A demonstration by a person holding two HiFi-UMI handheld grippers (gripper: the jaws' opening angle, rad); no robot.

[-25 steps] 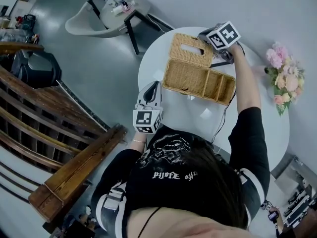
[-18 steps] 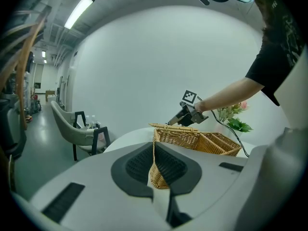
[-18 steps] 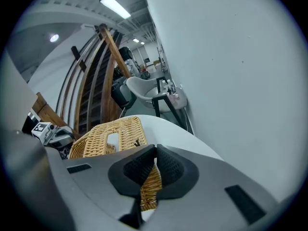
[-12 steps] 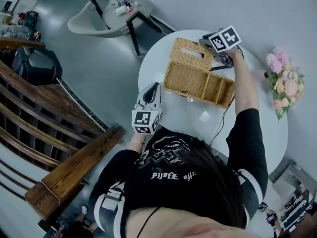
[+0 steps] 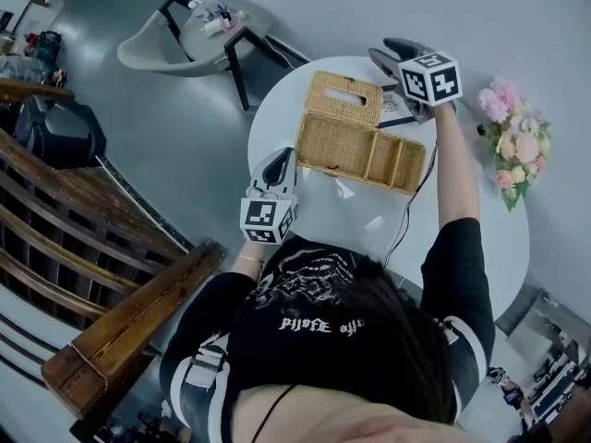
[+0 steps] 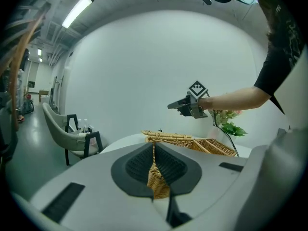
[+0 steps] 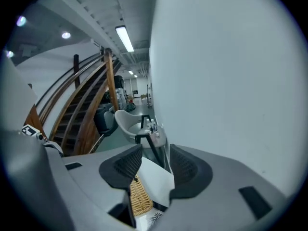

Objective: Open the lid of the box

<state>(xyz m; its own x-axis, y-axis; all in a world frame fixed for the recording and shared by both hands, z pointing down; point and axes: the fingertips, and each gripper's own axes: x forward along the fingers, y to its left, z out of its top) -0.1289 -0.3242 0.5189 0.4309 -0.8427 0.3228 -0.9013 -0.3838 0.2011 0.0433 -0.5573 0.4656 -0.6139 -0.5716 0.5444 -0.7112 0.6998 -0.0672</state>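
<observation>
The wicker box [image 5: 365, 155] stands on the round white table [image 5: 480, 238] with its lid [image 5: 343, 98] swung back and lying flat on the far side. My right gripper [image 5: 392, 55] hovers above the lid's right end; its jaws are opening and nothing is between them. In the right gripper view only a strip of wicker lid [image 7: 140, 196] and table shows below the parted pads of the right gripper [image 7: 155, 165]. My left gripper [image 5: 280, 161] rests at the table's near left edge, shut and empty, pointing at the box [image 6: 192, 141]. The left gripper's [image 6: 154, 148] pads meet.
Pink flowers [image 5: 512, 150] stand at the table's right side. A dark cable [image 5: 406, 220] runs off the near edge, and two small white scraps [image 5: 343, 189] lie before the box. A grey chair [image 5: 157, 49] and a side table with bottles [image 5: 217, 17] are beyond, wooden stairs [image 5: 138, 312] at the left.
My right gripper's jaws have parted and it has drawn up and away from the lid's right end. The lid stays laid back. The left gripper has held still.
</observation>
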